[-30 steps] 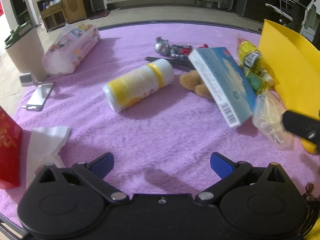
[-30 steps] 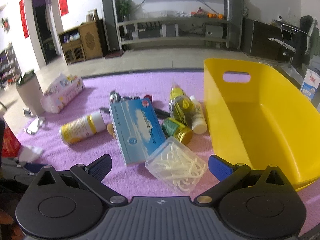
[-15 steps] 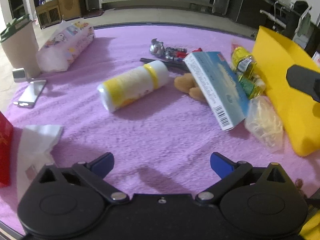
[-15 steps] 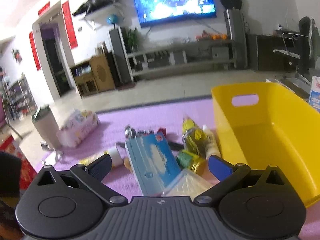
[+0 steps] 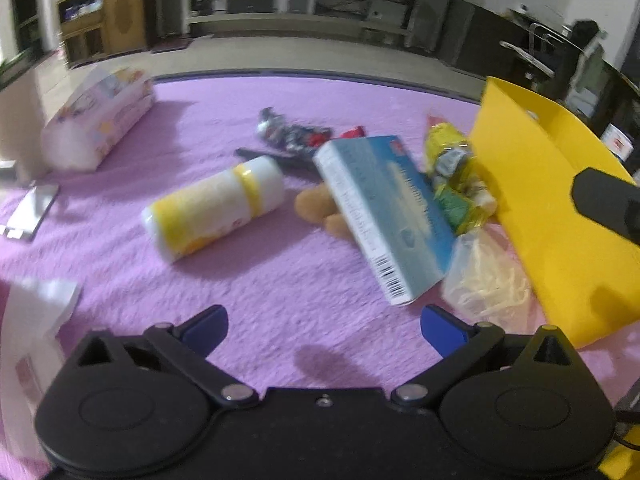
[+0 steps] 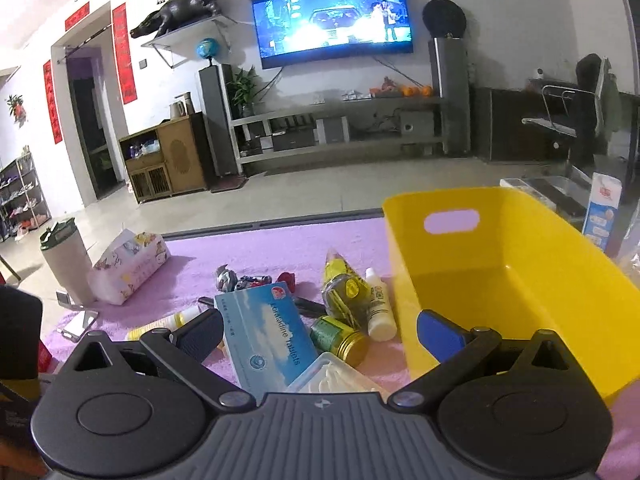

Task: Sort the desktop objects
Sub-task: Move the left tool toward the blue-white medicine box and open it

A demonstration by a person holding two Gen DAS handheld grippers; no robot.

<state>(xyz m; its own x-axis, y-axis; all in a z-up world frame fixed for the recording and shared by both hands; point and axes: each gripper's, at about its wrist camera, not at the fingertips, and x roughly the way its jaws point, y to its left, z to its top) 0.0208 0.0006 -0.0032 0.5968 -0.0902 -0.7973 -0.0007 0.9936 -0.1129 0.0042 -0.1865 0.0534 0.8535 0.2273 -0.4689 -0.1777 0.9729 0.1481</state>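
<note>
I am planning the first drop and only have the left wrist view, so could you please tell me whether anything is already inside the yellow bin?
Observer: The right wrist view looks down into the yellow bin, and nothing shows inside it.
Operator: Thank you. Is the right gripper carrying anything?
Observer: No, the right gripper is open, with nothing between its fingers.
Operator: Could you name something in the blurred clutter beside the bin?
Observer: A small white bottle lies on the cloth just beside the bin's outer wall.
</note>
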